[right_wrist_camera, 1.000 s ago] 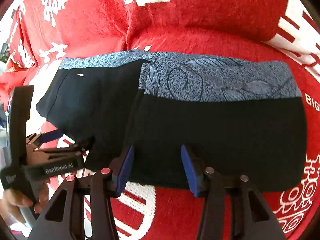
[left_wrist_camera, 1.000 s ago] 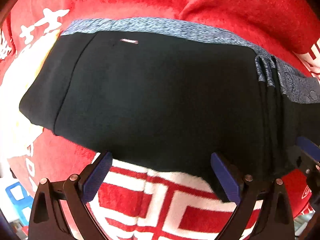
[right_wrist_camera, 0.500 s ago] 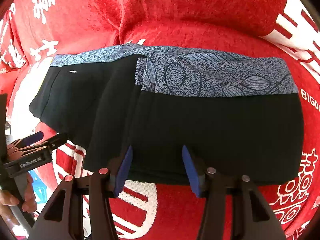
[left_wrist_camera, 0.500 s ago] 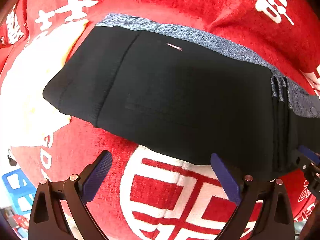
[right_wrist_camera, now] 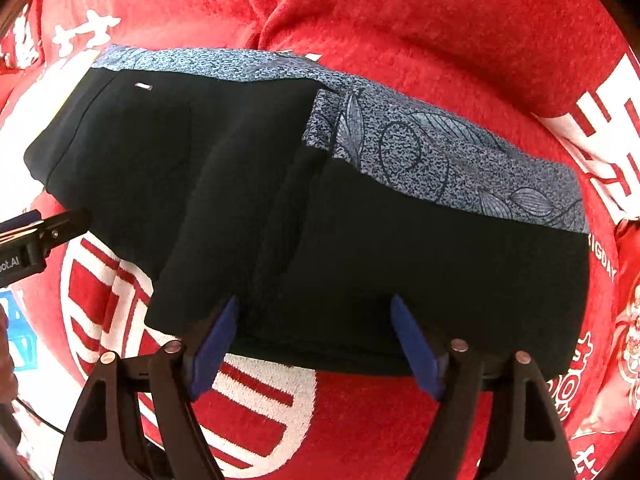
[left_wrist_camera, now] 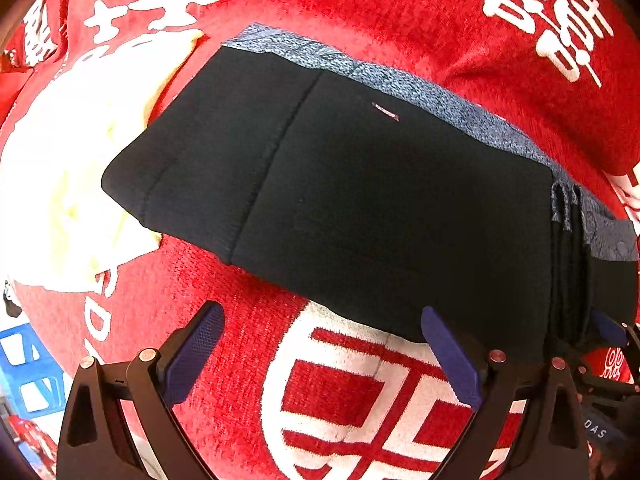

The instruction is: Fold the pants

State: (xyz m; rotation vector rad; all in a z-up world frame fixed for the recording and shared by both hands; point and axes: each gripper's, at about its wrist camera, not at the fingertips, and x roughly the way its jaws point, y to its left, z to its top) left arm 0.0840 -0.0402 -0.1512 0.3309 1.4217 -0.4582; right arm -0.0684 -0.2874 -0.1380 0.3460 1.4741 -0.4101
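Note:
Black pants (left_wrist_camera: 360, 208) with a blue-grey patterned waistband (right_wrist_camera: 440, 156) lie folded on a red blanket (left_wrist_camera: 400, 20). In the right wrist view the pants (right_wrist_camera: 360, 248) lie in stacked layers, one end overlapping the other. My left gripper (left_wrist_camera: 320, 344) is open and empty, just short of the near edge of the pants. My right gripper (right_wrist_camera: 316, 332) is open, its fingers at the near edge of the fold; the cloth lies between them but is not pinched. The left gripper also shows at the left edge of the right wrist view (right_wrist_camera: 48, 232).
The red blanket with white characters (right_wrist_camera: 200, 380) covers the whole surface and is rumpled at the back. A pale yellow-white patch (left_wrist_camera: 72, 168) lies left of the pants. A blue crate (left_wrist_camera: 24, 372) shows beyond the blanket's left edge.
My left gripper has drawn back from the pants' near edge and swung left; more blanket shows between its fingers. My right gripper has stayed open at the fold's edge, shifting slightly.

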